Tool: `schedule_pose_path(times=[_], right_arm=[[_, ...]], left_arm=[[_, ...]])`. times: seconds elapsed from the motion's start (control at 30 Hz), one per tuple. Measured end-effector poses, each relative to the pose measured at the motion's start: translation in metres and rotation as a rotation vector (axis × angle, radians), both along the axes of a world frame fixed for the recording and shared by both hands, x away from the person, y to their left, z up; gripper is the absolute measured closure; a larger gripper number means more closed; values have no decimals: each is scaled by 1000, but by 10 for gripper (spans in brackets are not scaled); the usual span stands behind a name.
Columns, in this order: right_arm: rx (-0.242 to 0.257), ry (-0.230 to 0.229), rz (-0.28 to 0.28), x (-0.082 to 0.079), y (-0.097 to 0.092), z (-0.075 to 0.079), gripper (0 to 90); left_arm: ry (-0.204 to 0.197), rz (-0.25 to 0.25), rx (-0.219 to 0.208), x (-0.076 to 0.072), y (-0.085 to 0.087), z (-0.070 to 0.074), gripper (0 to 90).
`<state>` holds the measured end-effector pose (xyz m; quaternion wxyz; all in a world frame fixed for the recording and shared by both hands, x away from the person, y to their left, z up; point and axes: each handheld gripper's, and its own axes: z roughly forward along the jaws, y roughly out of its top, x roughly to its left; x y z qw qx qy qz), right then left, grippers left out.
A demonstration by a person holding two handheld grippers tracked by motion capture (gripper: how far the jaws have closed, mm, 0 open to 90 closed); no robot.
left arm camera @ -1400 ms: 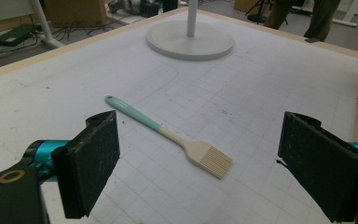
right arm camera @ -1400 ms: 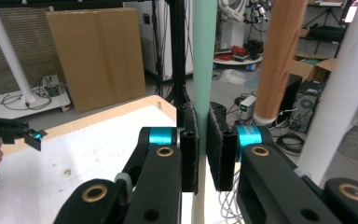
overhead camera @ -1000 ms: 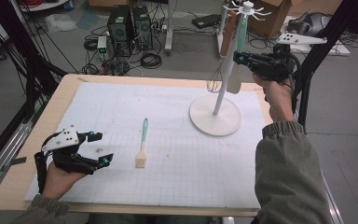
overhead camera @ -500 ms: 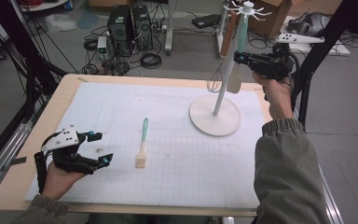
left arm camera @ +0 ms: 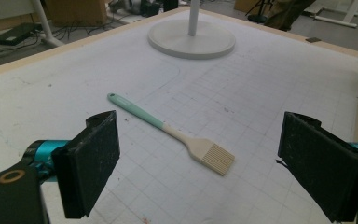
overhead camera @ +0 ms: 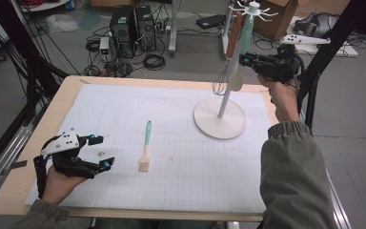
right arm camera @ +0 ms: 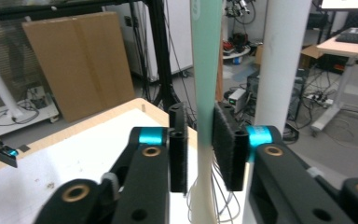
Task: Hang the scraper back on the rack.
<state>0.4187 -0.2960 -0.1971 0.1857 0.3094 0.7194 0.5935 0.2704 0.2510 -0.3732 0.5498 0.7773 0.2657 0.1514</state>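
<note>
A pastry brush (overhead camera: 146, 148) with a teal handle and cream bristles lies flat on the white mat, also seen in the left gripper view (left arm camera: 177, 135). My left gripper (overhead camera: 100, 151) rests open on the mat left of it, jaws wide apart (left arm camera: 205, 156). A white rack (overhead camera: 219, 119) stands at the back right with a whisk (overhead camera: 220, 86) and a teal-and-cream spatula (overhead camera: 238, 52) hanging from it. My right gripper (overhead camera: 243, 59) is raised at the spatula (right arm camera: 205, 93). Its jaws (right arm camera: 200, 144) have just been opening, with the handle still between them and a gap on the left side.
The rack's white pole (right arm camera: 284, 70) rises just right of the spatula. Its round base (left arm camera: 191, 39) sits on the mat beyond the brush. Computer towers (overhead camera: 133, 24), cables and boxes lie on the floor behind the table (overhead camera: 38, 124).
Both hands stay where they were. The right jaws look slightly wider around the spatula handle than before.
</note>
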Motion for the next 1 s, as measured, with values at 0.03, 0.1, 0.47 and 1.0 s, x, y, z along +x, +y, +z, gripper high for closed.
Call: schedule_pose_path(times=[0.03,0.1,0.47,1.0], right_arm=[[1,0,2,-1,0,0,745],[0,-8,-1,-3,-1,2,729],[-7,-21,-12,-16,-7,9,760],[25,-62,60,-20,-13,43,896]], left_arm=[[0,4,-4,0,0,0,131],[-1,4,-4,0,2,0,131],[-1,6,-2,-1,2,1,131],[4,1,-4,1,0,0,131]])
